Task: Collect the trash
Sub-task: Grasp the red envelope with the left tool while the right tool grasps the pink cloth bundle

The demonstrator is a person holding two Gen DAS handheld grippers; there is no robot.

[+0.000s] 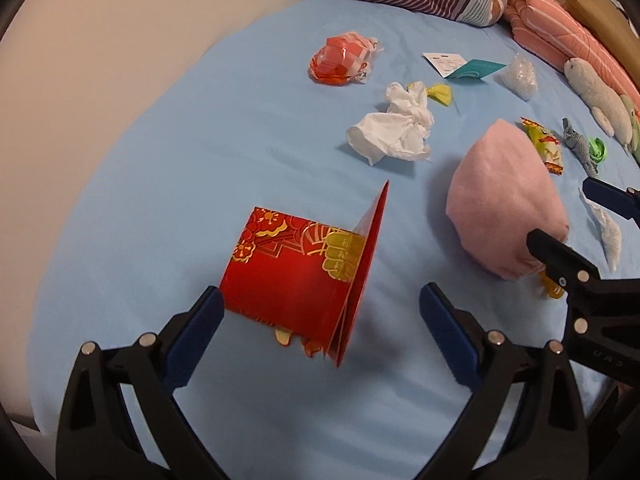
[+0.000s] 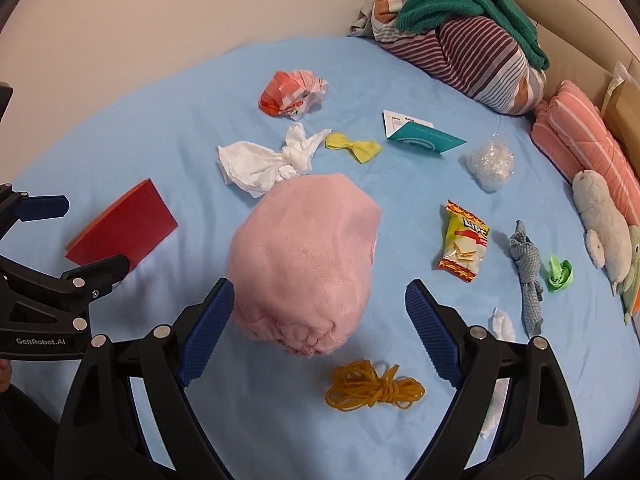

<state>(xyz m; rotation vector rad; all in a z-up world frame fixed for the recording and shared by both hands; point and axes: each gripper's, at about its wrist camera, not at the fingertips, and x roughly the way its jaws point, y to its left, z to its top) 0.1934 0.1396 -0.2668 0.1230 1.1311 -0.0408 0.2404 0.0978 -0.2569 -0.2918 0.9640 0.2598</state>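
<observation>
1. The left gripper (image 1: 322, 334) sits nearest its lens, blue pads spread wide and released, clasping nothing; its left fingertip (image 1: 200, 334) is at the near corner of a red envelope (image 1: 296, 280) with gold print, though contact cannot be told.
2. That envelope lies on the blue bedsheet (image 1: 180, 152), one flap standing up at 12 o'clock from the gap between the pads.
3. The right gripper (image 2: 320, 326) is likewise spread open and empty; a pink fabric bundle (image 2: 306, 260) lies between its pads, whether touching cannot be told.
4. A knot of yellow rubber bands (image 2: 374, 388) lies on the sheet just below the bundle, at 6 o'clock from it.
5. At 11 o'clock from the bundle lies a crumpled white tissue (image 2: 266, 162), a yellow wrapper (image 2: 354, 146) just beside it at 3 o'clock.
6. Further out at 12 o'clock is an orange-and-white plastic bag (image 2: 292, 94); at 1 o'clock, a teal card (image 2: 424, 138) and a clear plastic wad (image 2: 490, 166).
7. At 3 o'clock from the bundle lie a yellow snack packet (image 2: 464, 242), a grey knotted cloth (image 2: 526, 268) and a green scrap (image 2: 560, 272).
</observation>
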